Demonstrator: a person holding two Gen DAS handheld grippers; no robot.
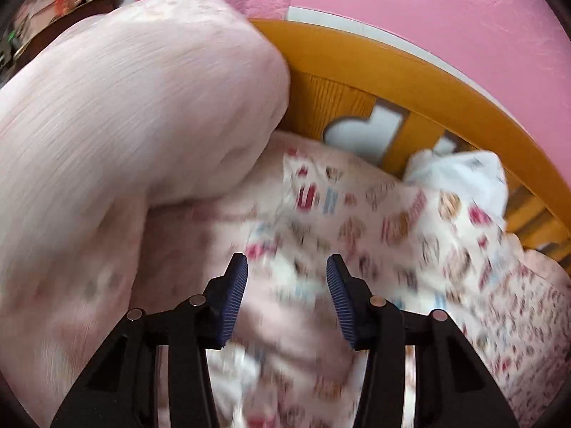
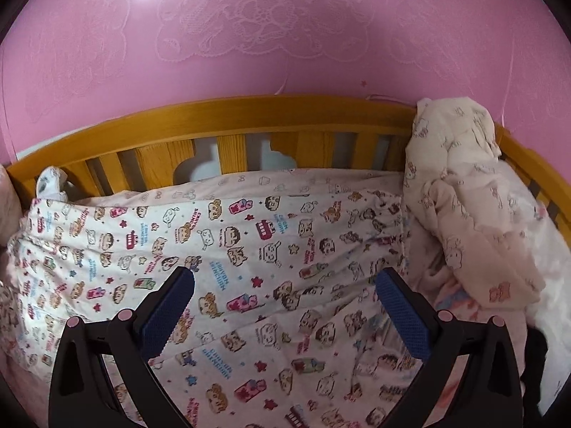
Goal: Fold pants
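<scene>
1. Left wrist view, blurred throughout: my left gripper [image 1: 286, 267] pointed down at the printed pants [image 1: 374, 221], which filled the centre and lower right of the frame. Its two blue ribbed pads [image 1: 237, 299] stood partly apart with a clear gap between them; the cloth lay beyond that gap, and neither pad pressed on it, so nothing was held.
2. A bulky pale pink quilt [image 1: 135, 107] filled the upper left and left of the same frame, bulging over the left edge of the pants and leaning against the wooden bed rail [image 1: 374, 60].
3. The bed rail curved from upper centre to the right edge, under a pink wall [image 1: 410, 0]; a crumpled white cloth [image 1: 464, 171] lay against the rail at the right.
4. Right wrist view, sharp: my right gripper [image 2: 284, 276] hung over the pants [image 2: 249, 242] with its jaws wide apart, blue pads [image 2: 167, 314] at lower left and lower right, free of the fabric.
5. The pants, white with cartoon faces, buses and stars, lay spread across the middle of the frame from the left edge to right of centre, in front of the slatted rail [image 2: 228, 110].
6. A cream printed garment [image 2: 460, 185] lay heaped at the right, draped up against the rail corner, just beside the right edge of the pants.
</scene>
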